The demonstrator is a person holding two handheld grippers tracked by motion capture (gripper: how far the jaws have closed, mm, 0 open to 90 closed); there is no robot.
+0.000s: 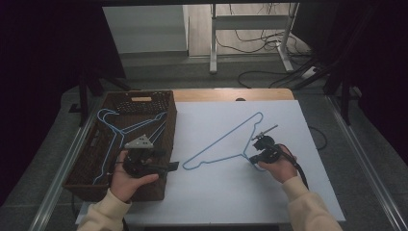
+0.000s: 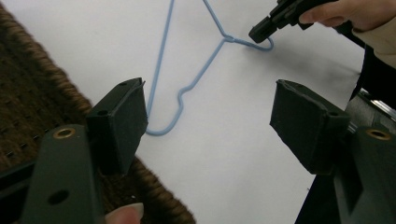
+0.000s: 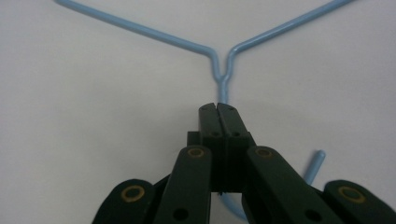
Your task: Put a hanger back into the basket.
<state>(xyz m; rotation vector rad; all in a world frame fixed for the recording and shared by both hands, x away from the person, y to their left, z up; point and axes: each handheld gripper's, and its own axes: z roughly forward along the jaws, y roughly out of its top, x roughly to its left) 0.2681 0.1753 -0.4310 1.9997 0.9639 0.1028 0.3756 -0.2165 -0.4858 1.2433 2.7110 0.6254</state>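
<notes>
Your right gripper has its fingers pressed together on the neck of the light blue wire hanger, just below the twist where the two shoulder wires meet. In the right gripper view the neck runs straight out past the fingertips and the hook curls out from under the fingers, its free end showing to their right. The hanger lies flat on the white tabletop, its triangle spreading away from those fingertips. In the left gripper view the tips of that gripper sit right at the hook, just past the twist.

Your left gripper has its fingers wide apart with nothing between them. One finger hangs over the edge of the dark brown woven basket; the rounded end of the hanger's shoulder lies on the tabletop just beyond that finger, not touching it. The other finger stands over bare tabletop.

In the high view the left gripper sits at the basket's near corner. More blue wire hangers lie inside the basket, behind those fingers.
</notes>
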